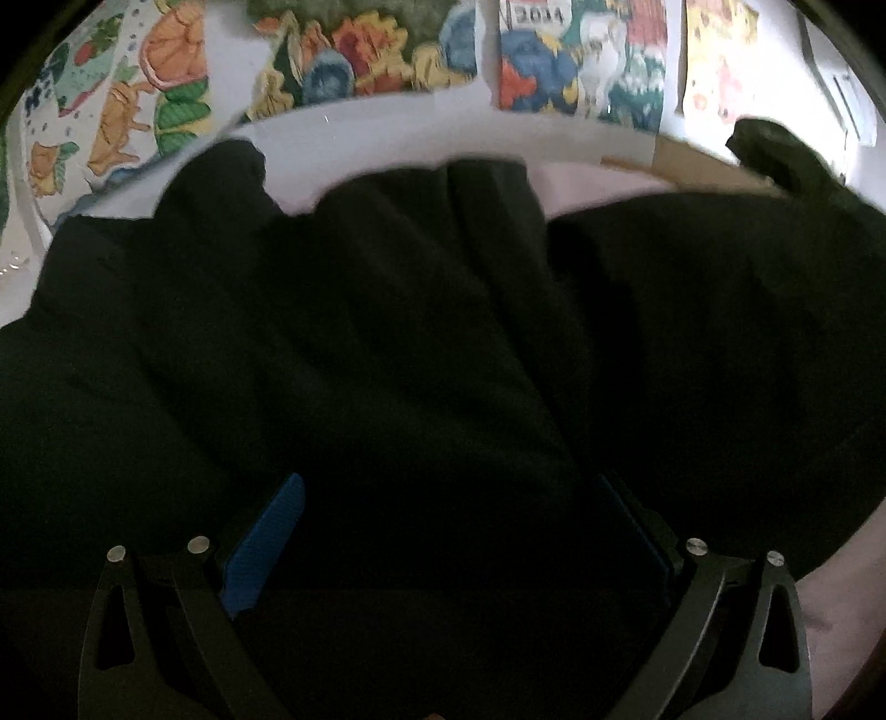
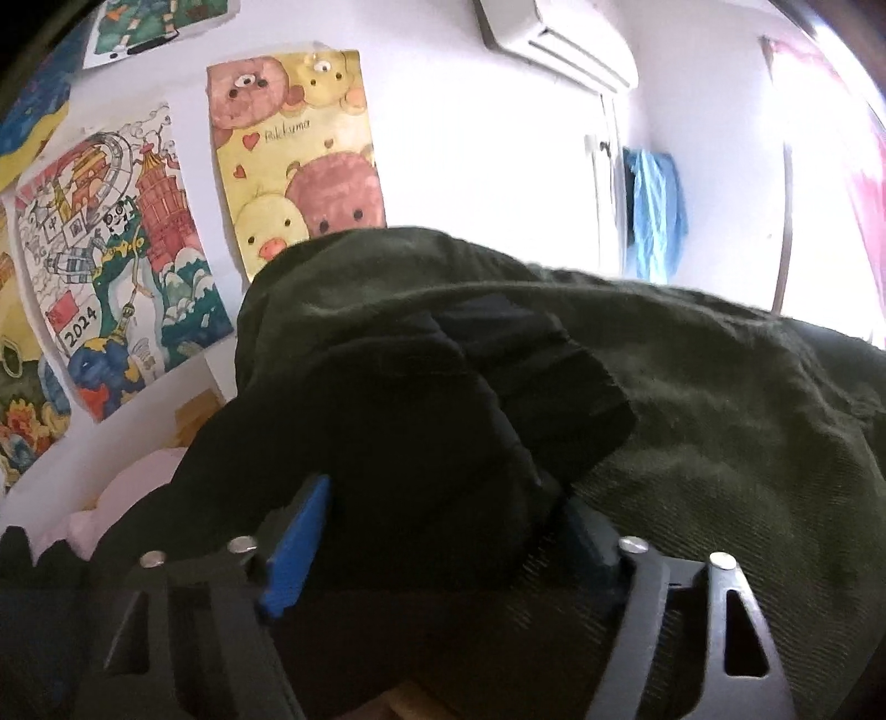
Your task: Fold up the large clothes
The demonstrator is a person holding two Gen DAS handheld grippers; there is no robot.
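The left tool [image 1: 448,531] stands spread, black garment [image 1: 387,343] bunched between its blue pads, grip uncertain. The right tool [image 2: 448,526] is clenched on a black fold [image 2: 421,443] over a dark green garment [image 2: 720,399]. Drawings [image 2: 111,266] hang on the far wall.

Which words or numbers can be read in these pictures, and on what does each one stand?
"2024": on the white sign in the tower drawing on the wall, right wrist view.
"Rilakkuma", only roughly legible: handwritten on the yellow bear poster.
A blurred number, perhaps the same year: on a drawing in the left wrist view.
No other text is legible.
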